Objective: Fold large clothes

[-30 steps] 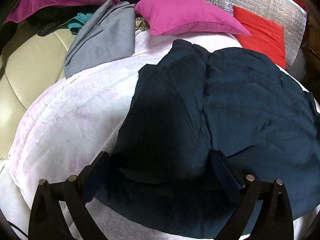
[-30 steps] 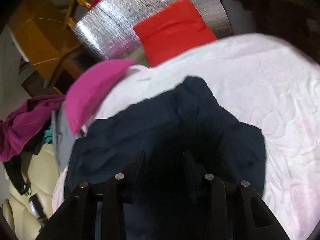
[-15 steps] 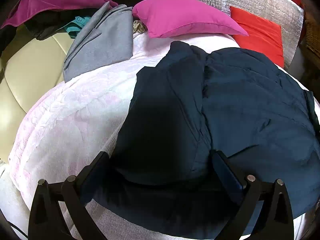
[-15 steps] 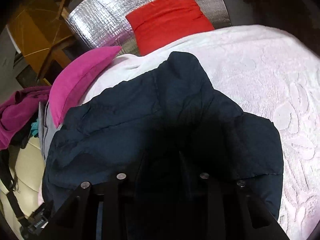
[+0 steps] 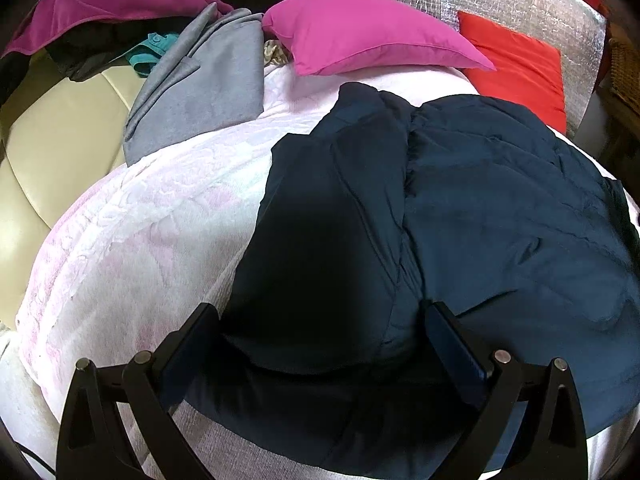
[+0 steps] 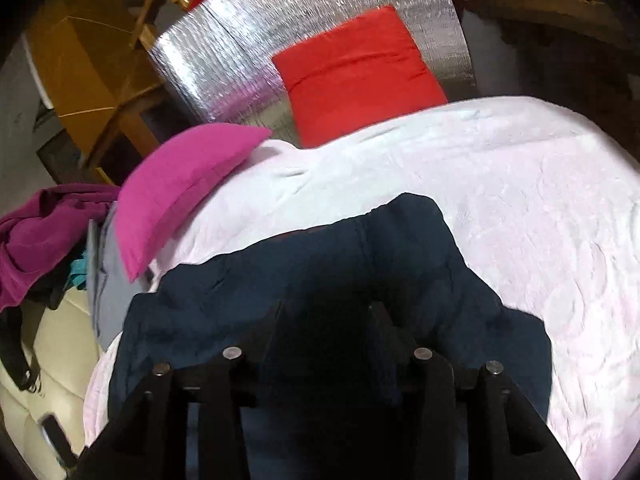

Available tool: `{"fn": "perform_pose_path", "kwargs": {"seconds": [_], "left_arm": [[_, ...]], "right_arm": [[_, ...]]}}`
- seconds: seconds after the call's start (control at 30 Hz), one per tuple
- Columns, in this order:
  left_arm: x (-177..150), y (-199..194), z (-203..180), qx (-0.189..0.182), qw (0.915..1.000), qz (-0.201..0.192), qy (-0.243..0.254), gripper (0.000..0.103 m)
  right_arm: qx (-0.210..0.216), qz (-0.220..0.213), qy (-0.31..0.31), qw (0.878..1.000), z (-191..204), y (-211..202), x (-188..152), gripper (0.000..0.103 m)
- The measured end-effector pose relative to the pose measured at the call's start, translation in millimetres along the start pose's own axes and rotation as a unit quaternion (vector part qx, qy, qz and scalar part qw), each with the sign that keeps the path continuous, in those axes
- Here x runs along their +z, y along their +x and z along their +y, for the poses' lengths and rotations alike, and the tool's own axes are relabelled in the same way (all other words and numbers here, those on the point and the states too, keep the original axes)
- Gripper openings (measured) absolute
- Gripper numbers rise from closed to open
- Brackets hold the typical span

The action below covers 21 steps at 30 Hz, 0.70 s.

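Navy jacket [image 5: 500, 208] lengthwise toward pillows, left gripper [image 5: 320, 332] wide, right gripper [image 6: 326, 320] opening over it

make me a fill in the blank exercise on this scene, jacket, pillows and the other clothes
1. The jacket lying on the white blanket is dark ____.
2. The pillow leaning on the silver sheet is ____.
3. The folded garment left of the pink pillow is ____.
4. The left gripper hangs over the ____.

Missing words: blue; red; grey; jacket
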<state>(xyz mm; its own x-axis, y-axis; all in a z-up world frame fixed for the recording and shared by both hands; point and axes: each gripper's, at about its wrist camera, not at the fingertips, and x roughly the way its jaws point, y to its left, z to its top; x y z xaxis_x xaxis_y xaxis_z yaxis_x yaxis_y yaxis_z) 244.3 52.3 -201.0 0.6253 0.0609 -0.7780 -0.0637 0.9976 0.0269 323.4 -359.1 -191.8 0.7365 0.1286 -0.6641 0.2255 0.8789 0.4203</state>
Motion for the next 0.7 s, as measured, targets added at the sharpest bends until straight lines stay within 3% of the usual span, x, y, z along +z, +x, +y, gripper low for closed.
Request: {"fn": "perform_pose_path", "kwargs": {"seconds": [0.13,0.3,0.43,0.53,0.7], "left_arm": [[-0.2,0.0,-0.5,0.0,1.0,-0.004,0.004,0.103],[0.2,0.4,-1.1,-0.001,0.9999,-0.009,0.009,0.103],[0.9,1.2,-0.4,0.0,1.0,-0.006,0.006,0.103],[1.1,1.2,-0.5,-0.001,1.0,-0.006,0.006,0.103],[1.2,1.0,-0.7,-0.001,1.0,-0.006,0.006,0.103]], "right_arm": [[-0.026,0.067,0.049,0.996,-21.4,49.7,4.3,0.046],[-0.037,0.06,0.028,0.997,-19.3,60.8,0.3,0.046],[-0.042,0.062,0.019,0.997,-12.1,47.4,-0.4,0.047],[-0.017,0.037,0.008,0.999,-5.0,20.3,-8.2,0.05],[0.015,0.014,-0.066,0.998,31.6,-19.1,-35.0,0.051]]}}
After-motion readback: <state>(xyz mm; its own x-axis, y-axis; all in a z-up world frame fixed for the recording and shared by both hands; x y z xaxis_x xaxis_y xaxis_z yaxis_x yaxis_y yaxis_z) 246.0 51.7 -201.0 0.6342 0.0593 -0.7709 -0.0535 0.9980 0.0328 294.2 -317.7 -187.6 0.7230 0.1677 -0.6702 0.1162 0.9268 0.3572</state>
